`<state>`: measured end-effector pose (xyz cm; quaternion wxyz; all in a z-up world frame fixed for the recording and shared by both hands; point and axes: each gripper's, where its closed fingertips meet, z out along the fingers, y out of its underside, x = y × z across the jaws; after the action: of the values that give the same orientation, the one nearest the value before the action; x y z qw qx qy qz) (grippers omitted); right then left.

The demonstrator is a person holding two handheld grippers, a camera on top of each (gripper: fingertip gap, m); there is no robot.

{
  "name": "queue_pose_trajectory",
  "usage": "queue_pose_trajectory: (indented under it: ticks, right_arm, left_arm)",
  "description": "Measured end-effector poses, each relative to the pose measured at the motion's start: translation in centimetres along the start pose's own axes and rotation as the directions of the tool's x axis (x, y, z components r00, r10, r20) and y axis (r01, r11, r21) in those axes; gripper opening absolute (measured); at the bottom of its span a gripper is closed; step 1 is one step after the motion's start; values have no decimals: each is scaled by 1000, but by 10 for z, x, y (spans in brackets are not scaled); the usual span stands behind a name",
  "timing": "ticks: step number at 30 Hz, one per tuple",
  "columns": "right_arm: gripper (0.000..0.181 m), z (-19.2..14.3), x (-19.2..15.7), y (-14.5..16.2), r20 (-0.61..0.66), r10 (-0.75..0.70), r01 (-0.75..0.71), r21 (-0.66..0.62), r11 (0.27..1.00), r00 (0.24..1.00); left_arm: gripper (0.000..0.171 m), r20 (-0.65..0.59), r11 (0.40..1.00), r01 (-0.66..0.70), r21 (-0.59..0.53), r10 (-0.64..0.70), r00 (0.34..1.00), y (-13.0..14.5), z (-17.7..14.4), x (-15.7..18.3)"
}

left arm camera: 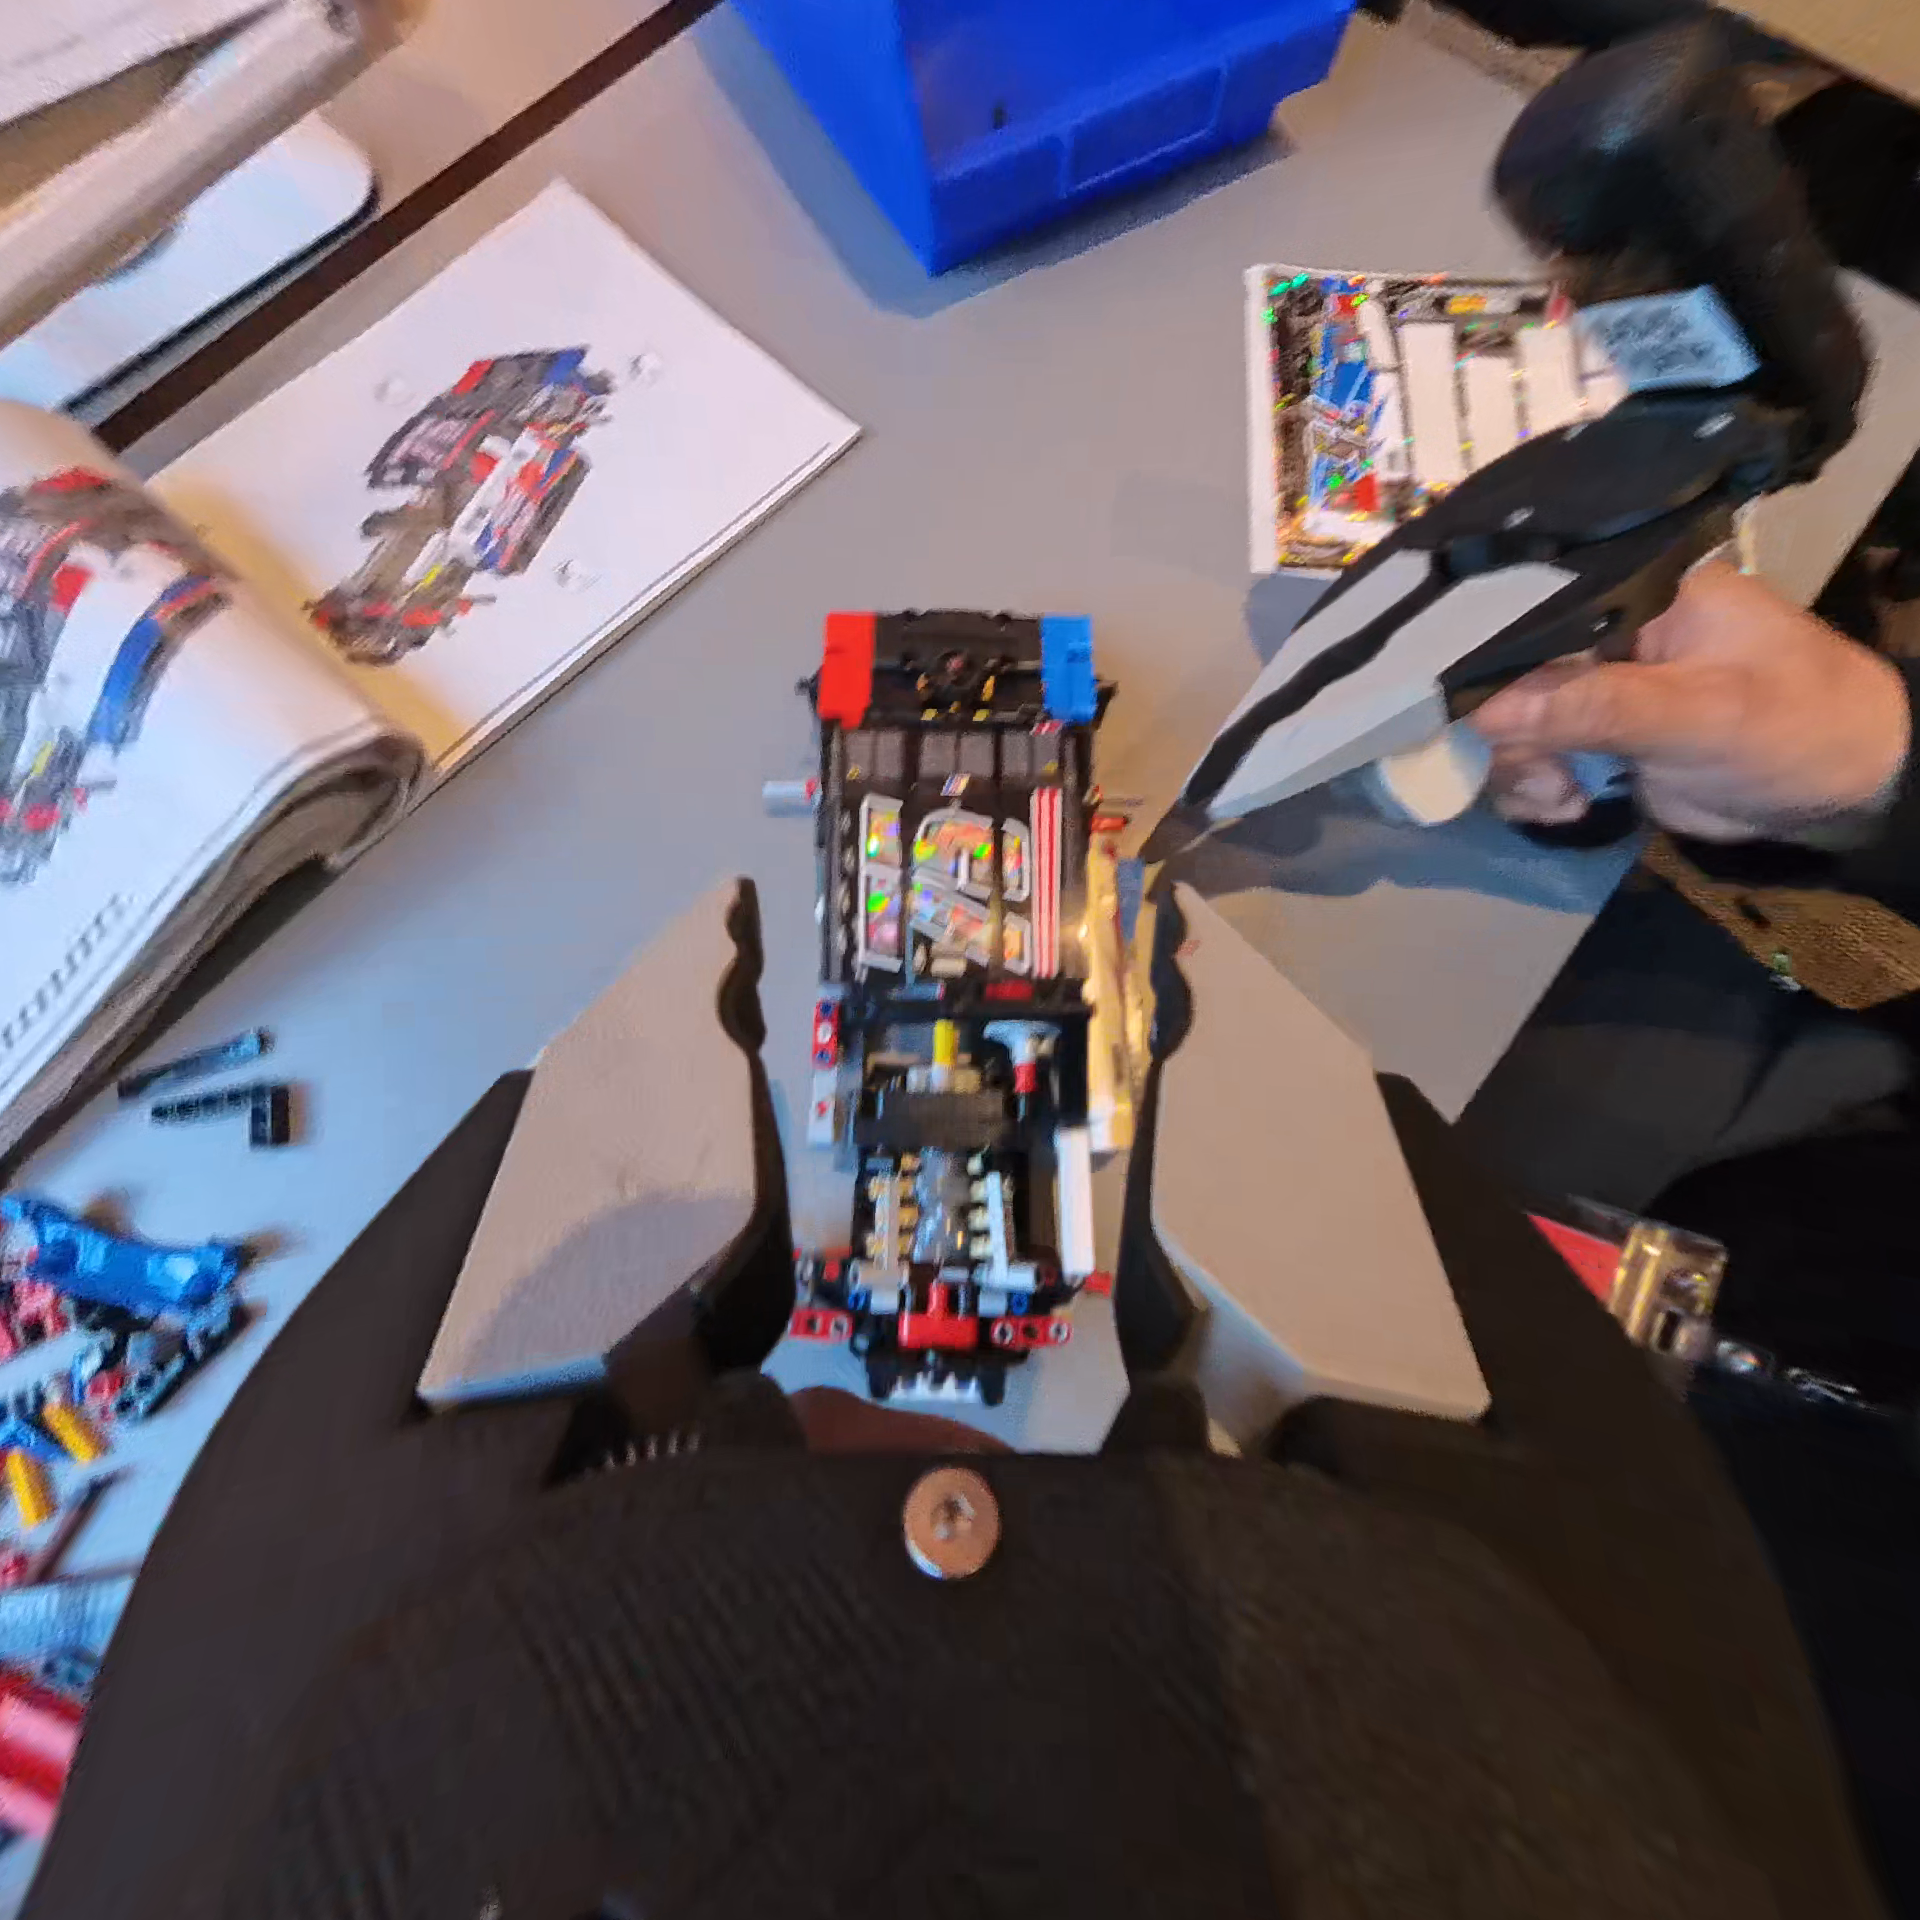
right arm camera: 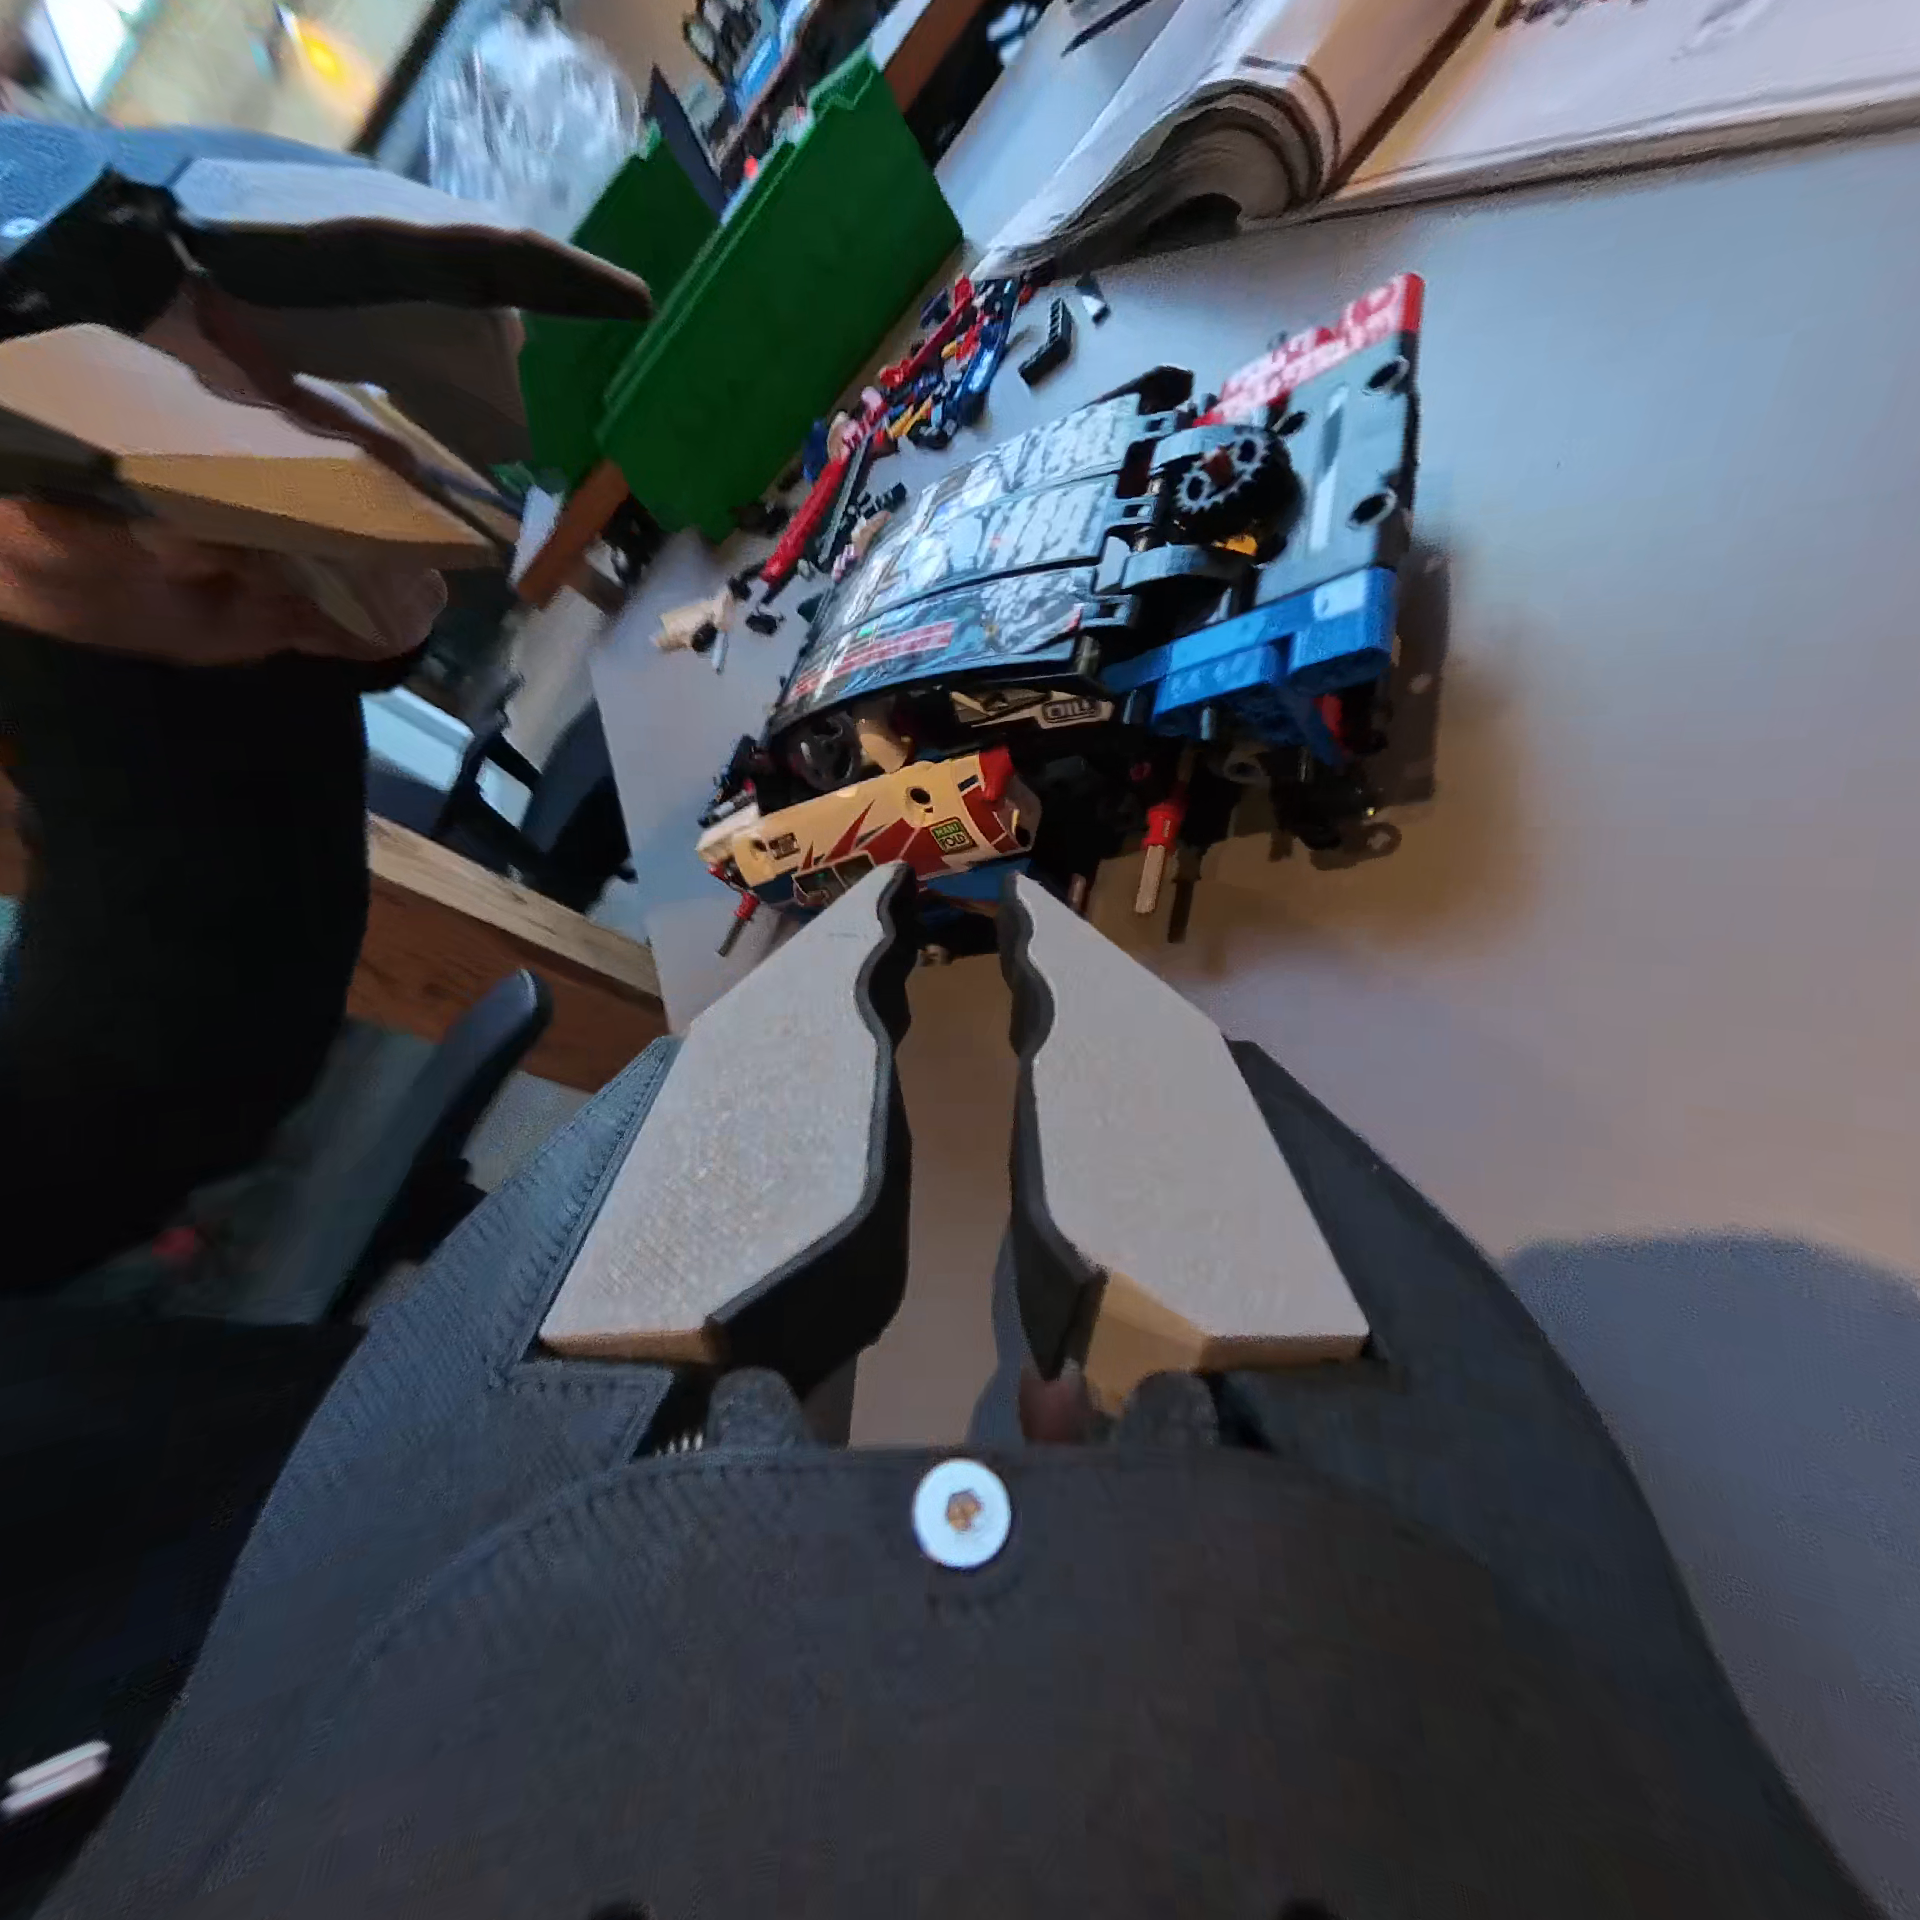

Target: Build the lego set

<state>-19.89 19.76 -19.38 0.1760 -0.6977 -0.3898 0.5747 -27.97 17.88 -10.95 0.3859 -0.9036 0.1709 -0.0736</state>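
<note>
A half-built lego car (left arm camera: 951, 831) with a black roof, red and blue rear corners and an exposed engine stands on the grey table (left arm camera: 987, 468). My left gripper (left arm camera: 956, 904) is open and straddles the car, one finger on each side. My right gripper (left arm camera: 1153, 857), held by a hand (left arm camera: 1683, 717), comes in from the right. In the right wrist view its jaws (right arm camera: 961, 881) stand narrowly apart, with the tips against the white, red and blue side panel (right arm camera: 883, 821) of the car (right arm camera: 1039, 582). Whether they pinch anything is hidden. The left gripper's fingers (right arm camera: 260, 457) show at upper left.
An open instruction book (left arm camera: 499, 436) lies at left, a sticker sheet (left arm camera: 1351, 416) at right and a blue bin (left arm camera: 1039, 114) behind. Loose parts (left arm camera: 114, 1309) and black beams (left arm camera: 218, 1091) lie at left. Green bins (right arm camera: 769, 301) stand beyond. The table edge runs close on the right.
</note>
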Motion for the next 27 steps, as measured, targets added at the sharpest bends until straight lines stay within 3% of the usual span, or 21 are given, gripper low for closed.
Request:
queue_pose_trajectory:
  ticks: [5,8,11,15,18,21,23,25,27]
  right_arm:
    - [16,-11,5,-13,-57,-170,169,-25,985,984]
    - [24,-25,9,-35,-76,-254,255,10,967,964]
    - [37,-29,25,-40,-85,-355,350,-72,934,931]
    - [50,-22,30,-37,46,-394,397,-149,906,918]
    - [52,-18,43,-45,38,-491,491,-140,860,870]
    - [52,-17,51,-53,43,-522,523,-89,847,852]
    - [56,-18,48,-52,114,-486,495,-78,865,867]
    - [56,-19,43,-54,165,-493,507,-57,860,854]
    - [58,-18,43,-51,196,-510,532,-79,843,838]
  left_arm:
    - [77,61,994,94,-52,-91,994,67,-2,-24]
    - [82,9,981,194,-28,-194,981,96,-2,-31]
    - [86,-54,974,226,-11,-226,973,115,-3,-32]
    - [86,-92,984,176,38,-172,981,126,5,-40]
    - [85,-194,977,179,116,-155,969,121,12,-42]
    - [81,-371,977,183,110,-130,919,126,17,-30]
    - [89,-449,978,178,107,-112,886,127,12,-24]
    - [77,-542,983,152,99,-75,837,132,3,-18]
    - [79,-614,977,197,75,-111,781,131,-1,-17]
